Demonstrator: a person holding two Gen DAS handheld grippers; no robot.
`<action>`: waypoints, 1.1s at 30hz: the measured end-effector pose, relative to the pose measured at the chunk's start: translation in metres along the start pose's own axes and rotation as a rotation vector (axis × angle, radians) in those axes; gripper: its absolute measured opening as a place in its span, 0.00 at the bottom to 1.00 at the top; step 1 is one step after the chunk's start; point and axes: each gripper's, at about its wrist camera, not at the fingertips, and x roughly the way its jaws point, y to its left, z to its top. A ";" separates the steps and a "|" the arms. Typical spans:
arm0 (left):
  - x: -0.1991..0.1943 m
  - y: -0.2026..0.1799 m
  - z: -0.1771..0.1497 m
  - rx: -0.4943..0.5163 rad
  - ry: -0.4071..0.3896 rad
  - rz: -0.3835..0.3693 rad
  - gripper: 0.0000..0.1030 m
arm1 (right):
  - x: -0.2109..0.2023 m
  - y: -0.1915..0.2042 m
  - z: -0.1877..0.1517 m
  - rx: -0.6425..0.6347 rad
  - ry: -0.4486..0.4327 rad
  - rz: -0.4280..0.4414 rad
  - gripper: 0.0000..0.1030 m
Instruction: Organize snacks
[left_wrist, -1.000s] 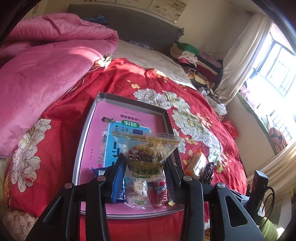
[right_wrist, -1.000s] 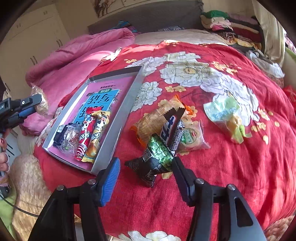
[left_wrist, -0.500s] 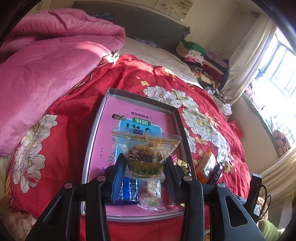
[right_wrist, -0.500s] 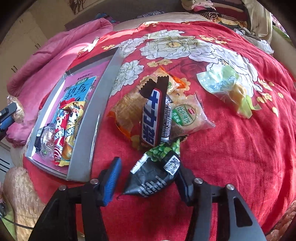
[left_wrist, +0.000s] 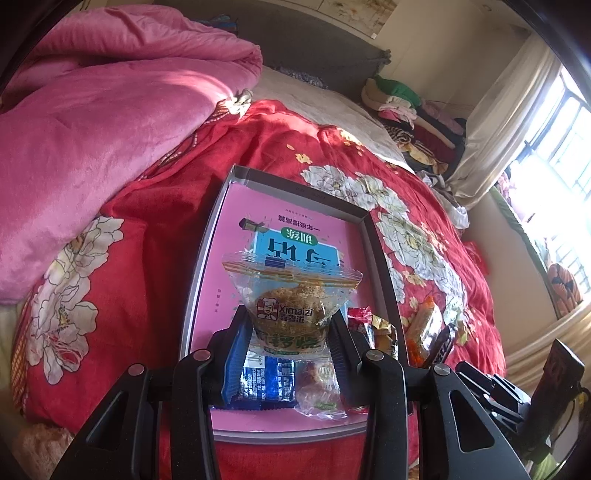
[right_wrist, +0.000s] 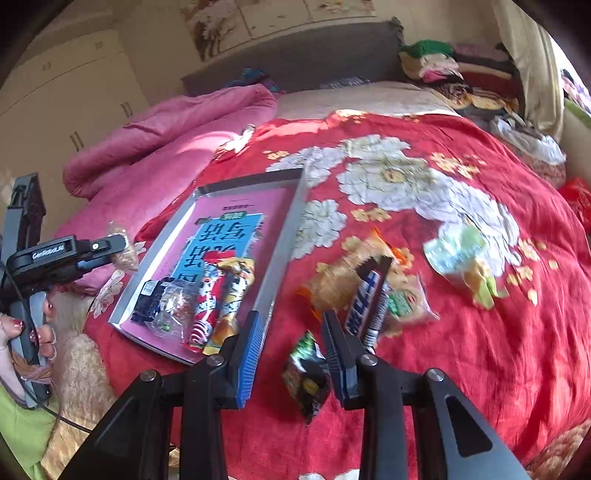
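Since a second ago your right gripper (right_wrist: 291, 354) has lifted off the red bedspread (right_wrist: 480, 332) and the view has widened; its jaws are closing, with the dark green packet (right_wrist: 308, 373) hanging against the right finger (right_wrist: 338, 358). A gap remains on the blue-pad side, so the packet is between the jaws but not clearly pinched from both sides.

Beyond the right finger lie the chocolate bar (right_wrist: 365, 299), an orange packet (right_wrist: 340, 277) beneath it and a round biscuit pack (right_wrist: 406, 299), all touching in a heap. A pale green wrapper (right_wrist: 461, 258) sits apart, further right.

Your left gripper (left_wrist: 288, 332) is clamped on the clear Ximaizi bag (left_wrist: 291, 295), held upright above the near end of the tray (left_wrist: 201, 266), unchanged in grip. Under it in the tray: a blue packet (left_wrist: 266, 384) and a clear-wrapped cake (left_wrist: 317, 387), side by side on the pink book (left_wrist: 236, 277). Two long packets (right_wrist: 221, 306) lie beside them, seen from the right wrist.

Your left hand (right_wrist: 22, 339) shows at the left edge there.
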 end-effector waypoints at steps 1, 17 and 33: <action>0.001 0.000 -0.001 0.001 0.003 -0.001 0.41 | 0.007 0.005 0.001 -0.017 0.015 -0.005 0.32; 0.005 -0.004 -0.003 0.018 0.018 -0.018 0.41 | 0.020 -0.050 -0.031 0.231 0.180 -0.105 0.56; 0.011 -0.001 -0.003 0.045 0.062 0.006 0.41 | 0.061 -0.012 -0.039 -0.184 0.270 -0.140 0.59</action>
